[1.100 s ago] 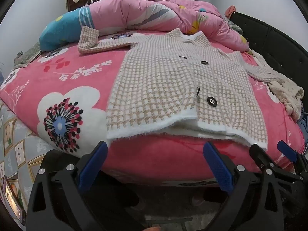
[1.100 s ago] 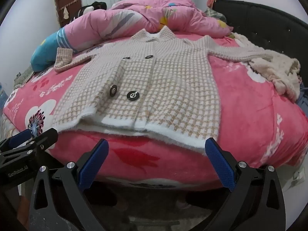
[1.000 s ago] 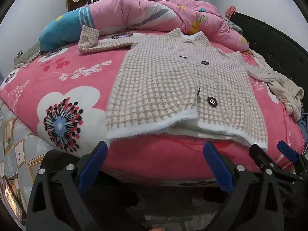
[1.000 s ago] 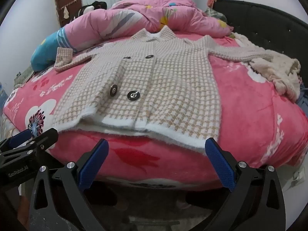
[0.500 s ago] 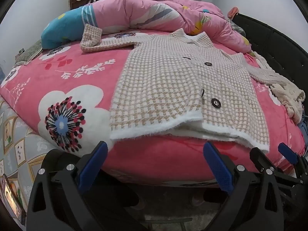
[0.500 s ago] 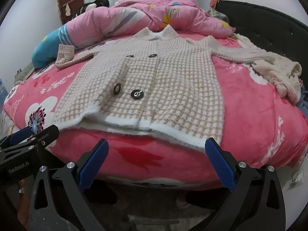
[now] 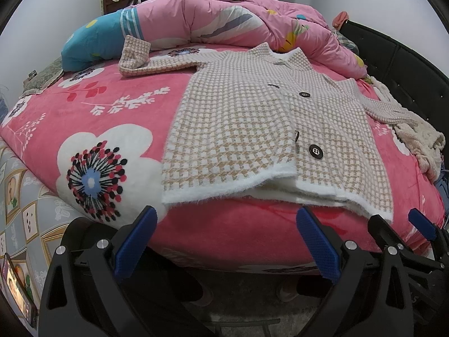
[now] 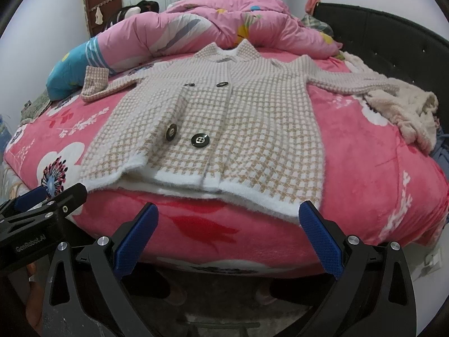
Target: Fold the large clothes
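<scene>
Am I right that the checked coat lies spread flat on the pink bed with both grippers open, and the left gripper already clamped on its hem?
Not quite: the left gripper is open and short of the coat, gripping nothing, as the left wrist view shows. The right gripper is open too.

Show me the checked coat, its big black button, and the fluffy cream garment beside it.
checked coat (image 8: 252,129): right wrist view, front panel.
big black button (image 8: 200,139): right wrist view, its centre.
fluffy cream garment (image 8: 407,109): right wrist view, bunched middle.

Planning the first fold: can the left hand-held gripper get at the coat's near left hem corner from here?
Probably yes. The left hand-held gripper is open just short of the coat, and nothing lies between it and that hem corner at the bed's edge.
</scene>
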`<state>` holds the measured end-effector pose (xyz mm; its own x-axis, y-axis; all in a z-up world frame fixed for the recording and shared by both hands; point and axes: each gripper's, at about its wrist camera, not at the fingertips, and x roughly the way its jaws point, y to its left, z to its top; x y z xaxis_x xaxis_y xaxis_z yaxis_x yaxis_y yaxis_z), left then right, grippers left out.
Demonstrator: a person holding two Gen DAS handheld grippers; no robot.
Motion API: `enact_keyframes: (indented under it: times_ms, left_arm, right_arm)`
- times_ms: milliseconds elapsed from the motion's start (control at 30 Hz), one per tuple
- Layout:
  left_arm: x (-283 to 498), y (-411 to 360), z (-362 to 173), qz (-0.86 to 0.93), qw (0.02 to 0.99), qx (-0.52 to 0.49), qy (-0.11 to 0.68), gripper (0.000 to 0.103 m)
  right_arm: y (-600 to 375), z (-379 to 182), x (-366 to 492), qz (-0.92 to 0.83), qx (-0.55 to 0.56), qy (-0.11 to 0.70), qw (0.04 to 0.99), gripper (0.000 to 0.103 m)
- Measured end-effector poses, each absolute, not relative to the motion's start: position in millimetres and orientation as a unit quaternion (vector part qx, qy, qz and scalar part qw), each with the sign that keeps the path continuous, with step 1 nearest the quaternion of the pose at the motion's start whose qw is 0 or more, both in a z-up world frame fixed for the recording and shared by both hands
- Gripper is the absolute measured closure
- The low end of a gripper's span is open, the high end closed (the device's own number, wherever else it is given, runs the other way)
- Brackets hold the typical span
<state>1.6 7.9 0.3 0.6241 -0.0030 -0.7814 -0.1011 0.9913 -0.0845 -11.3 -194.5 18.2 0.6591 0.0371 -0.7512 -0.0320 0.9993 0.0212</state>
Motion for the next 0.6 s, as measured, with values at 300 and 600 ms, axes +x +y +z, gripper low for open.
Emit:
enact_keyframes:
  times_ms: [300,600]
  left_arm:
    - [1.6,8.8,0.6,0.027,0.899,-0.06,0.432,0.005]
    - [0.1,13.4,2.0,0.027,0.899,-0.062,0.432,0.005]
  right_arm:
    - [-194.7,18.9,-10.9,0.019,0.002,0.412,0.911,0.007]
    - [-194.6,21.6,-12.4,0.01,-0.004,0.409,0.912,0.007]
